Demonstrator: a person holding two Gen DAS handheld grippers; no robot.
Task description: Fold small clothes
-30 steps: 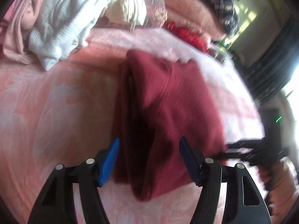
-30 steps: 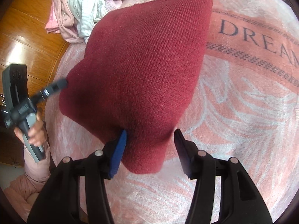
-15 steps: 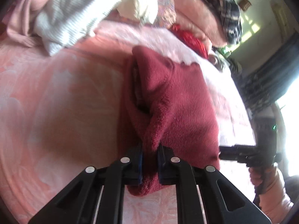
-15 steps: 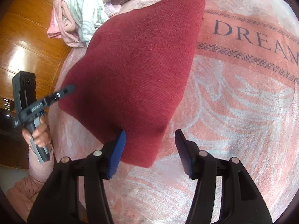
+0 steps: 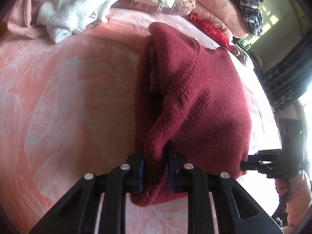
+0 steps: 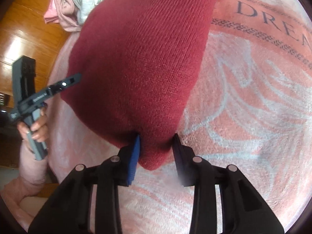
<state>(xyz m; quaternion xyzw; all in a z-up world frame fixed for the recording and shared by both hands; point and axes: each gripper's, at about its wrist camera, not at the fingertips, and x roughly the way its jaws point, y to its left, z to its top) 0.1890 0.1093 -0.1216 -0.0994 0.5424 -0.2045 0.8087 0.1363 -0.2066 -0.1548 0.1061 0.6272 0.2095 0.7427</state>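
Observation:
A folded dark red knit garment (image 5: 195, 89) lies on a pink patterned blanket (image 5: 68, 101). My left gripper (image 5: 156, 152) is shut on the garment's near corner, with a raised ridge of cloth pinched between the pads. The garment also fills the right wrist view (image 6: 140, 58). My right gripper (image 6: 157, 138) has closed partway around another near corner; the cloth sits between the jaws and is bunched there. The right gripper shows in the left wrist view (image 5: 273, 159), and the left gripper shows in the right wrist view (image 6: 44, 91).
A heap of white and pink clothes (image 5: 64, 9) lies at the far left of the bed, also seen in the right wrist view (image 6: 78, 2). Pillows, a plaid cloth (image 5: 245, 2) and a red item (image 5: 210, 29) lie beyond. Wooden floor (image 6: 25, 27) is past the bed's edge.
My left gripper shut on the garment's corner a second ago and has since lifted the cloth into a ridge. My right gripper's jaws have narrowed around the other corner.

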